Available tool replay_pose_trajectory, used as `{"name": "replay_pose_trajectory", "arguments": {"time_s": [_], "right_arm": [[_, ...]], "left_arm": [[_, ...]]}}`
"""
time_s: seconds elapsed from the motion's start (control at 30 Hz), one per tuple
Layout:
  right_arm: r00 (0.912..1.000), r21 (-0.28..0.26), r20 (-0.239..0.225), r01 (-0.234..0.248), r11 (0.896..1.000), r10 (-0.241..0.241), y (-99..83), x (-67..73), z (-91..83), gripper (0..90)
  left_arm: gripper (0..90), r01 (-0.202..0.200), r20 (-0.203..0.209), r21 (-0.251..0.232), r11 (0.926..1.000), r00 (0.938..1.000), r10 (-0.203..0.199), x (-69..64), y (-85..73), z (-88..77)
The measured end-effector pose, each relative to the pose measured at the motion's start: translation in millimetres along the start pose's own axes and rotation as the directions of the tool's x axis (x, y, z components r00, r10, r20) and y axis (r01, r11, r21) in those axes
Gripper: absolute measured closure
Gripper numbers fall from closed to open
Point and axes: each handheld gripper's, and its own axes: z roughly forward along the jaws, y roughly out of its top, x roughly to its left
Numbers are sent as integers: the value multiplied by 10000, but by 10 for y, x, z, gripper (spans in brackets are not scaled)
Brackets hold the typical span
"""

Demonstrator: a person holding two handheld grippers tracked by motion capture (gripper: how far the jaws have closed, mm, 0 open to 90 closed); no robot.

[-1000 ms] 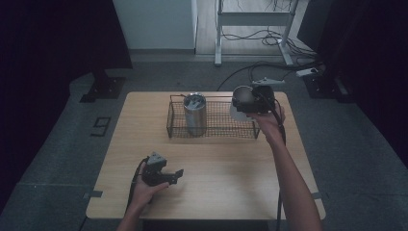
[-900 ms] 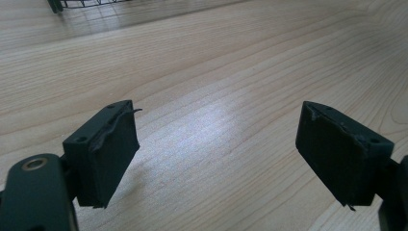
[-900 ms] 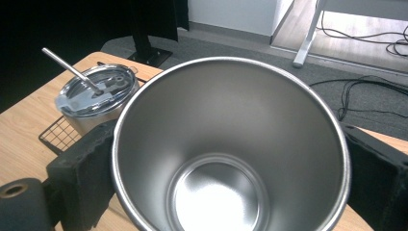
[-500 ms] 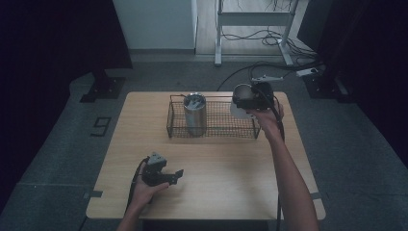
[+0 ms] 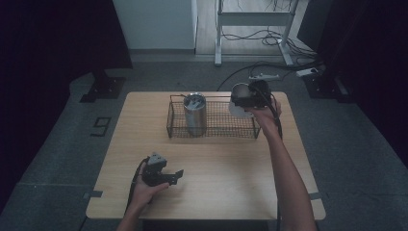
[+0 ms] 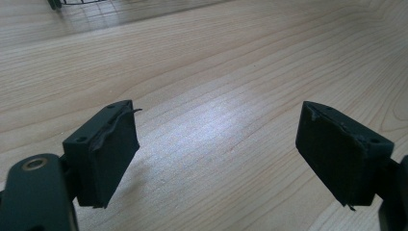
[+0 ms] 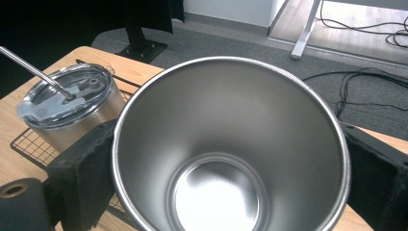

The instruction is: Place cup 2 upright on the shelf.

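Steel tumblers: two are counted, one open cup [image 7: 231, 159] clasped at the right end of the basket and one lidded tumbler [image 5: 195, 113] stood inside it
Clear lids: one [image 7: 62, 96] is seen, fitted on the lidded tumbler
Metal straws: one [image 7: 33, 72] is seen, passed through that lid
Wire baskets: one [image 5: 219, 132] is counted, set toward the far edge
Wooden tables: one [image 5: 231, 168] is counted
Handheld grippers: two are counted, a left gripper [image 5: 177, 174] and a right gripper [image 5: 244, 100]
Forearms: two are seen
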Motion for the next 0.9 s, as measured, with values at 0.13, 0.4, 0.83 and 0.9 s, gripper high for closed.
{"name": "replay_pose_trajectory", "arguments": {"time_s": [0.13,0.4,0.83,0.9], "right_arm": [[10000,34,-9,-50,10000,50,0,-10,50,59],[10000,124,-29,-2,9999,3,11,-8,157,59],[10000,320,-45,-22,9995,23,-36,-30,345,59],[10000,354,-22,-17,9994,18,-46,-37,370,59]], "left_arm": [[148,-35,6,31,10000,10000,35,-9,-3,4],[148,-71,47,85,9999,10000,70,-25,-9,20],[149,-176,58,176,9997,9998,175,-31,-16,28],[149,-166,40,192,9997,9999,165,-30,-17,29]]}}
